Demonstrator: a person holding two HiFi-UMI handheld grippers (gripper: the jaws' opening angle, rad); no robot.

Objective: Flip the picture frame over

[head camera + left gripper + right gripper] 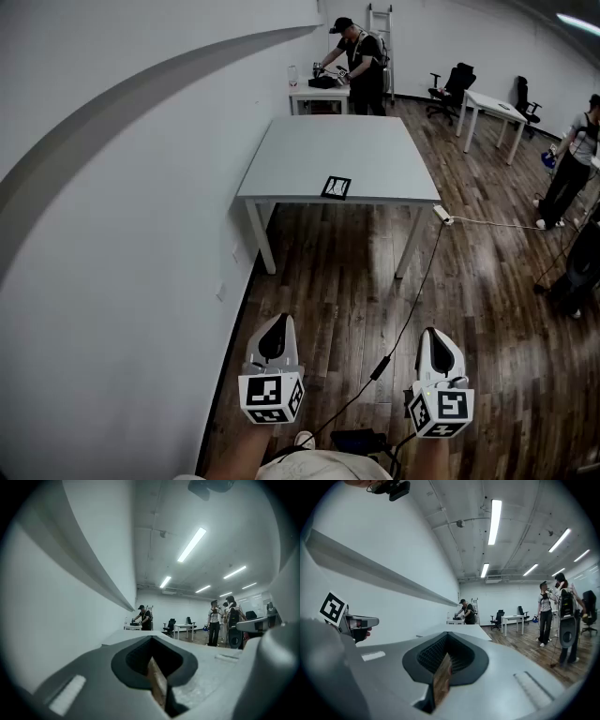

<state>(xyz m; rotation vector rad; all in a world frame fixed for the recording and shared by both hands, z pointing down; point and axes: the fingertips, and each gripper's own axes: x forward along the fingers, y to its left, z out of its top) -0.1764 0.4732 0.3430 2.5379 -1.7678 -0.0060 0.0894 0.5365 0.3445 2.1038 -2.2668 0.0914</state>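
A small black picture frame point(336, 187) lies flat near the front edge of a grey table point(309, 150), well ahead of me. Both grippers hang low over the wooden floor, far short of the table. In the head view, my left gripper point(278, 321) and my right gripper point(434, 333) point forward, side by side. Each has its jaws pressed together with nothing between them, as the left gripper view point(152, 649) and the right gripper view point(446, 654) show. The frame is too small to make out in either gripper view.
A white wall point(112, 234) runs along the left. A power strip point(442, 215) and its cable point(412, 300) lie on the floor by the table's right legs. A person point(361, 56) stands at a small back table; another person point(570, 169) stands at the right, near a desk point(492, 105) with office chairs.
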